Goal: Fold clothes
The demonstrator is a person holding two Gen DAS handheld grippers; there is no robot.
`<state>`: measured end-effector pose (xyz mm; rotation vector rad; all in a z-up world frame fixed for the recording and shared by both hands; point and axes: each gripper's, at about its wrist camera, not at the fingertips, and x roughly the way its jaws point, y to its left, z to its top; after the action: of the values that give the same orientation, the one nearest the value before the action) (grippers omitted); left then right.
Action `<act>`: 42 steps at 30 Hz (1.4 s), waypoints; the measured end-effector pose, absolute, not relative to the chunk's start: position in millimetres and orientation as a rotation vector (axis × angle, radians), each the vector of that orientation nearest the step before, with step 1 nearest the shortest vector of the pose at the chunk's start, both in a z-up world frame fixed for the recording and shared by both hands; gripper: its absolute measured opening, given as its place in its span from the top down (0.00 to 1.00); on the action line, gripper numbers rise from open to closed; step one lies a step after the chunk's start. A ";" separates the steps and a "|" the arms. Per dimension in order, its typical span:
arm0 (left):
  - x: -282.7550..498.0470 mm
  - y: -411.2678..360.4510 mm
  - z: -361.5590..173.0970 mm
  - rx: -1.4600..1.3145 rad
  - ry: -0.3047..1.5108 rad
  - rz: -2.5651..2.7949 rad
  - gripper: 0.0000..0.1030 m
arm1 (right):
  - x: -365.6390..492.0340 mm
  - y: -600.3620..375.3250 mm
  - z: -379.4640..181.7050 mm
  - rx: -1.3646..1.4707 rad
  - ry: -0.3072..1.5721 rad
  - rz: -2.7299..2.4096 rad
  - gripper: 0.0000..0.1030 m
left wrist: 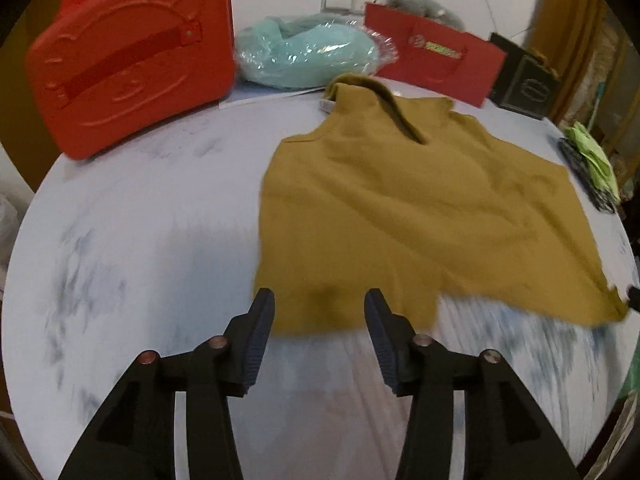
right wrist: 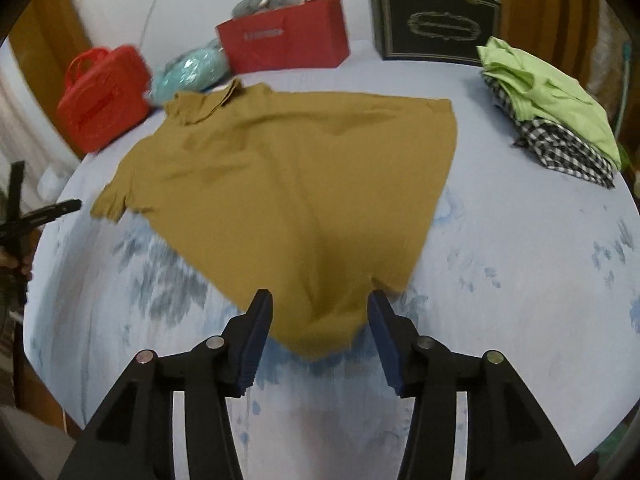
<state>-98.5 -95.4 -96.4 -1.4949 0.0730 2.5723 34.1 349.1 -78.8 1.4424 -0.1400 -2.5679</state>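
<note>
A mustard-yellow polo shirt point(left wrist: 400, 216) lies partly folded on the pale blue table point(left wrist: 140, 264), collar toward the far side. My left gripper point(left wrist: 319, 304) is open and empty, its tips over the shirt's near edge. In the right wrist view the shirt point(right wrist: 288, 184) spreads across the table middle. My right gripper point(right wrist: 320, 306) is open and empty, its tips astride the shirt's near corner. The left gripper's tip point(right wrist: 56, 210) shows at the left edge of that view.
A red hard case point(left wrist: 132, 68), a bagged teal bundle point(left wrist: 308, 56), a red paper bag point(left wrist: 436, 60) and a black gift bag point(right wrist: 432, 20) line the far edge. A stack of green and checked clothes point(right wrist: 556, 112) sits at the right.
</note>
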 end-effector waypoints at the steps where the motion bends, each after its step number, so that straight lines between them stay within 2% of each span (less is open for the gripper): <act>1: -104.8 -96.0 -100.4 -1.511 0.077 2.574 0.53 | 34.4 354.4 -77.1 1.446 -0.170 -2.582 0.48; 3: -119.3 -98.1 -111.3 -1.555 0.063 2.552 0.53 | 34.1 359.4 -77.6 1.467 -0.204 -2.609 0.42; 6: -130.3 -97.1 -126.3 -1.606 0.056 2.515 0.53 | 36.2 360.3 -85.9 1.522 -0.221 -2.616 0.42; 10: -127.6 -87.0 -134.2 -1.568 0.119 2.498 0.40 | 35.1 354.1 -99.6 1.566 -0.282 -2.598 0.40; 12: -125.2 -82.1 -136.2 -1.559 0.164 2.505 0.40 | 30.7 348.0 -107.0 1.588 -0.278 -2.597 0.33; 13: -124.3 -81.4 -135.9 -1.563 0.163 2.509 0.49 | 28.1 345.1 -111.6 1.600 -0.272 -2.599 0.33; 14: -123.4 -80.8 -135.0 -1.572 0.164 2.509 0.77 | 25.3 342.3 -116.3 1.612 -0.266 -2.599 0.34; 15: -122.6 -80.3 -134.0 -1.582 0.165 2.509 0.91 | 21.8 339.7 -121.5 1.636 -0.259 -2.593 0.47; 16: -121.7 -79.8 -133.1 -1.591 0.166 2.509 0.95 | 18.0 336.3 -125.5 1.670 -0.233 -2.590 0.58; 17: -119.9 -80.0 -131.2 -1.598 0.160 2.509 0.96 | 15.7 332.1 -124.9 1.677 -0.187 -2.598 0.76; 18: -116.3 -81.8 -127.0 -1.595 0.145 2.516 0.97 | 14.3 328.3 -122.9 1.676 -0.148 -2.608 0.87; 21: -92.6 -95.1 -101.2 -1.553 0.068 2.560 0.97 | 18.6 321.9 -107.1 1.606 -0.087 -2.655 0.87; 26: -17.8 -118.9 -60.1 -1.529 -0.040 2.573 0.97 | 53.1 338.7 -70.3 1.532 -0.166 -2.671 0.88; 30: 58.1 -125.7 -70.4 -1.705 0.052 2.438 0.96 | 91.3 357.1 -66.0 1.658 -0.204 -2.571 0.88; 32: 78.9 -125.5 -87.3 -1.821 0.094 2.340 0.92 | 106.4 366.0 -81.7 1.782 -0.229 -2.486 0.88; 33: 80.8 -125.0 -88.0 -1.836 0.122 2.341 0.92 | 112.1 370.0 -91.6 1.847 -0.239 -2.437 0.85; 34: 76.9 -125.3 -81.5 -1.814 0.123 2.366 0.88 | 115.2 373.3 -101.1 1.906 -0.233 -2.396 0.82; 36: 69.1 -125.9 -68.3 -1.769 0.125 2.415 0.82 | 115.9 380.3 -106.7 1.961 -0.202 -2.396 0.72; 37: 63.2 -125.8 -59.3 -1.732 0.118 2.442 0.67 | 113.4 384.3 -102.1 1.953 -0.192 -2.422 0.68; 38: 53.2 -123.6 -48.0 -1.670 0.100 2.468 0.47 | 109.8 387.5 -92.9 1.913 -0.188 -2.467 0.57; 39: 41.8 -119.1 -40.1 -1.606 0.088 2.481 0.42 | 104.8 389.9 -80.7 1.847 -0.187 -2.520 0.50; 42: 3.9 -102.8 -29.0 -1.483 0.050 2.479 0.41 | 84.3 393.5 -48.9 1.652 -0.196 -2.646 0.43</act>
<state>3.9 -102.8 -29.0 -1.4826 0.0499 2.4786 84.3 393.5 -48.9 1.6523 -0.1964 -2.6462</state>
